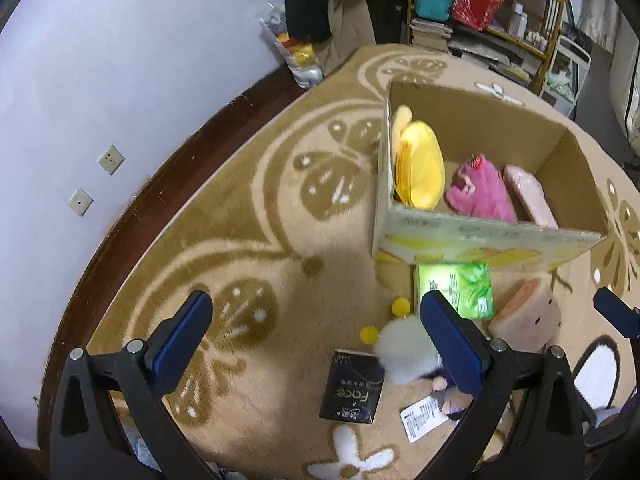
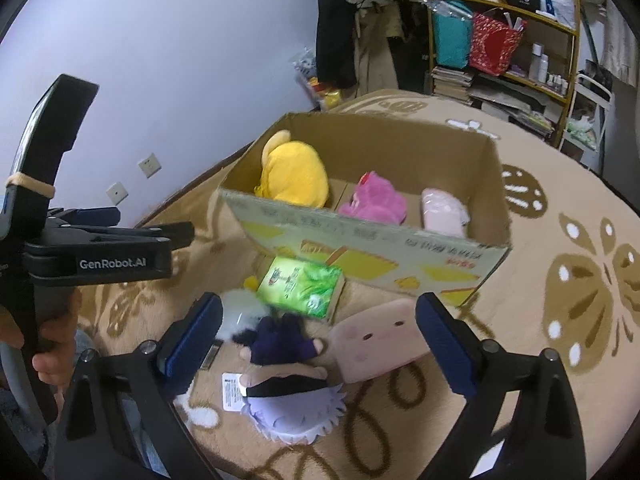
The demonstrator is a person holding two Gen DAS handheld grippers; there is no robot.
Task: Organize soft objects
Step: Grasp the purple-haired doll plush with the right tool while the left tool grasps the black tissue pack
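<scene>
An open cardboard box [image 2: 384,256] [image 1: 476,236] on the carpet holds a yellow plush [image 2: 292,174] [image 1: 420,164], a pink plush [image 2: 376,200] [image 1: 480,190] and a pale pink soft item [image 2: 444,210] [image 1: 528,194]. In front of it lie a green tissue pack [image 2: 304,286] [image 1: 460,286], a toast-shaped plush [image 2: 380,338] [image 1: 528,316], a dark-clothed doll with pale purple hair [image 2: 288,376], a white fluffy toy [image 1: 404,350] [image 2: 242,312] and a black "Face" pack [image 1: 354,388]. My right gripper [image 2: 320,336] hangs open above the doll and toast plush. My left gripper [image 1: 320,336] is open, empty.
A patterned beige carpet [image 1: 240,220] covers the floor up to a dark skirting and a pale wall with sockets [image 1: 110,159]. A cluttered shelf [image 2: 512,40] with bags and books stands behind the box. A plastic bag of toys [image 1: 294,54] leans at the wall.
</scene>
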